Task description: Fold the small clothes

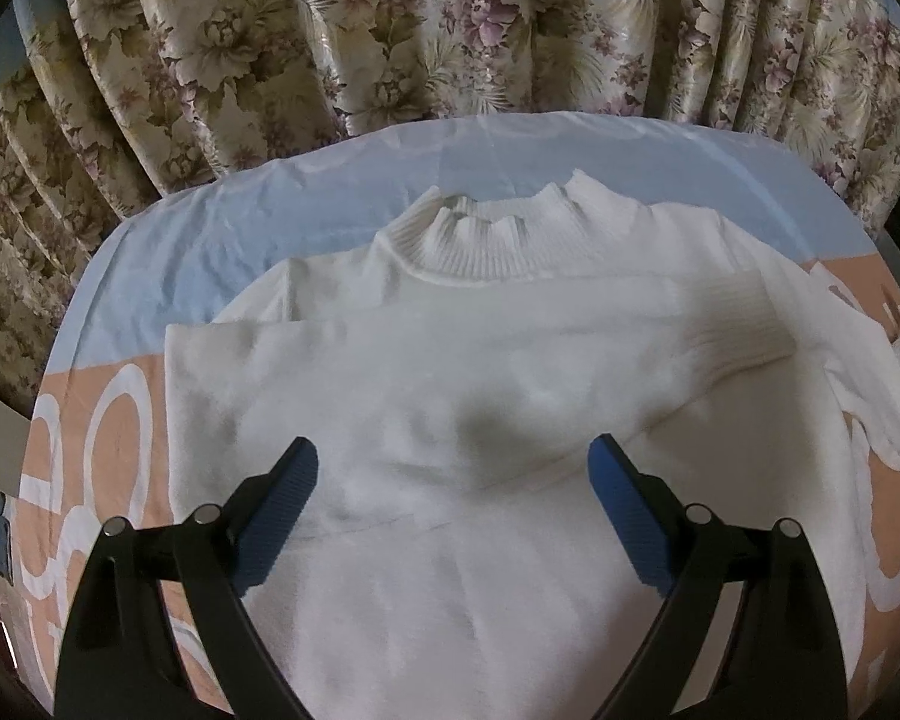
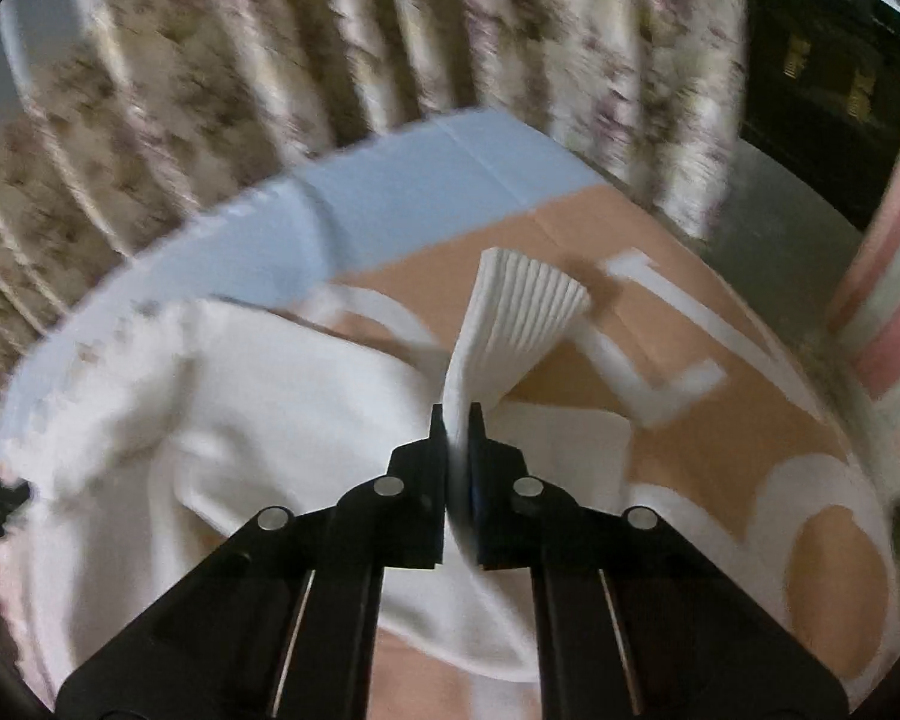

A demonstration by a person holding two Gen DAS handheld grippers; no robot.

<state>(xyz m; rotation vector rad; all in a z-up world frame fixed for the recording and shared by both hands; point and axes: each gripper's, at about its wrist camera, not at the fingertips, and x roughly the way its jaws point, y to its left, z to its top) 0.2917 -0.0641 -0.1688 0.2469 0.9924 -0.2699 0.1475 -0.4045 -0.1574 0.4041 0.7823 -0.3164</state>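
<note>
- Sweater (image 1: 450,372), white knit with a ribbed neck, lies face up on the table's printed cloth (image 1: 108,420), collar toward the flowered curtain (image 1: 330,48).
- One sleeve (image 1: 720,330) is already laid across the chest, its ribbed cuff resting near the far shoulder; that fold looks done.
- Left tool (image 1: 453,474) hovers over the sweater's middle with jaws wide apart, holding nothing.
- Right tool (image 2: 459,420) is clamped tight on the other sleeve just below its cuff (image 2: 522,300), which fans out above the pads, lifted clear of the cloth.
- Judging from this, the second sleeve remains to be laid over the body, then the body folded up; roughly a third along.
</note>
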